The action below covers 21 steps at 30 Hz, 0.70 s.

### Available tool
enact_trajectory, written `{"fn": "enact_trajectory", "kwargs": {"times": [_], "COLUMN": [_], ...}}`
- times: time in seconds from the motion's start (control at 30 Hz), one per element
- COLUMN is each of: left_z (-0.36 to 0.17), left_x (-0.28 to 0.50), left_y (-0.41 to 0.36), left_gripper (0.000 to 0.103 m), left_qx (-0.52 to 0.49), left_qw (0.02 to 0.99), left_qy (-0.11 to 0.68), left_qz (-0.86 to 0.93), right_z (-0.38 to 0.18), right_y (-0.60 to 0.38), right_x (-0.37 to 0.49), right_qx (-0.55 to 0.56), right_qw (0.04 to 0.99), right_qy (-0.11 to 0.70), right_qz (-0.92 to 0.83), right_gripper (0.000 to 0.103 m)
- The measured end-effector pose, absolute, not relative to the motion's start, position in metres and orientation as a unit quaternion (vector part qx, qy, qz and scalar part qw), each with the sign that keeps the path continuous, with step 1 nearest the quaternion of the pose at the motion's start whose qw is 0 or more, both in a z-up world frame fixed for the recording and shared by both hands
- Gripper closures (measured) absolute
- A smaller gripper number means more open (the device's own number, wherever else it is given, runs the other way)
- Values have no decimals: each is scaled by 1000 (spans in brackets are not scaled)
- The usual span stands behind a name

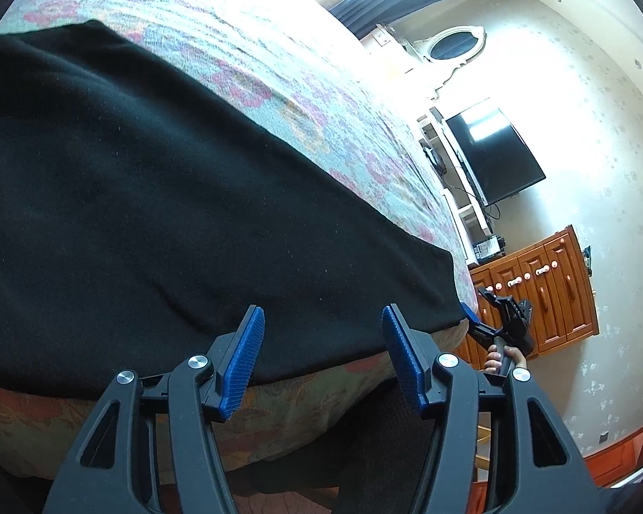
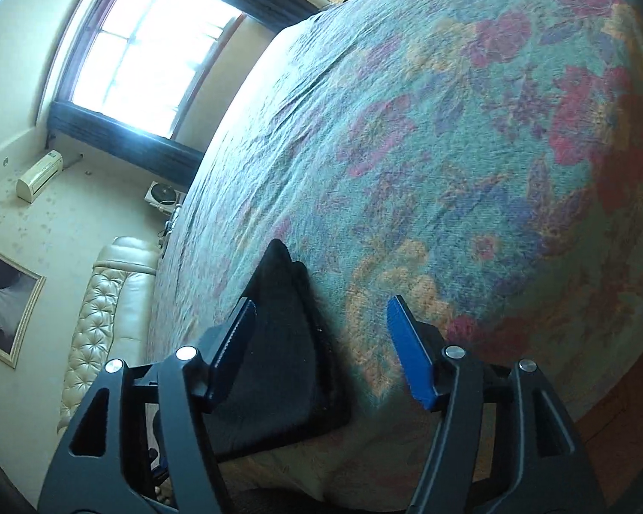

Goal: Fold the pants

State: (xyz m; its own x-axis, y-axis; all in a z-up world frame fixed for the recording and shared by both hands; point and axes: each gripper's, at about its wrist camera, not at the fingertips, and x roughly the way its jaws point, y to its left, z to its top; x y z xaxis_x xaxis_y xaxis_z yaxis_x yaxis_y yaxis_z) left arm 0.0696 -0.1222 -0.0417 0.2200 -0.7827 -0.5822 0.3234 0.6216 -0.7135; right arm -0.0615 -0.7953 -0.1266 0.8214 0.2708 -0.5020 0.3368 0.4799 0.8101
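1. My left gripper [image 1: 321, 351] is spread, nothing between its blue pads, hovering at the near edge of the black pants [image 1: 171, 197].
2. My right gripper [image 2: 321, 351] is spread too; the pants' end [image 2: 278, 342] lies by its left pad, contact unclear.
3. The pants lie flat along the bed's [image 2: 450, 150] floral cover.
4. Beyond: a bright window [image 2: 150, 51], a cream tufted sofa [image 2: 107, 321], a wall television [image 1: 493, 154] and a wooden cabinet [image 1: 548, 291].
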Motion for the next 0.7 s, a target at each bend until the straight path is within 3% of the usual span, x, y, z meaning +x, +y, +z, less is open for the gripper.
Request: {"fn": "enact_trajectory", "kwargs": {"times": [0.1,0.2,0.4,0.47,0.53,0.7], "left_z": [-41,-46,-53,-54,-55,-54], "left_x": [74,76,80,81,81,82], "left_y": [-114,-104,-97,-97,-98,-98], "left_gripper": [36,36,36,36,34,33], "left_qx": [-236,-243,-241,-241,-239,-227], "left_qw": [753,753,756,756,754,754], "left_qy": [497,504,509,510,512,517], "left_qz": [-360,-345,-334,-333,-334,-336], "right_z": [-135,-135,-124,-122,-123,-114], "right_y": [-784,-776,-755,-756,-756,-750], "right_x": [-22,-4,6,5,5,-6], "right_qx": [515,493,449,453,439,428], "right_qw": [788,786,770,768,770,780], "right_qy": [337,370,439,443,458,451], "right_qz": [18,47,110,94,74,62], "right_gripper": [39,25,26,43,86,87]}}
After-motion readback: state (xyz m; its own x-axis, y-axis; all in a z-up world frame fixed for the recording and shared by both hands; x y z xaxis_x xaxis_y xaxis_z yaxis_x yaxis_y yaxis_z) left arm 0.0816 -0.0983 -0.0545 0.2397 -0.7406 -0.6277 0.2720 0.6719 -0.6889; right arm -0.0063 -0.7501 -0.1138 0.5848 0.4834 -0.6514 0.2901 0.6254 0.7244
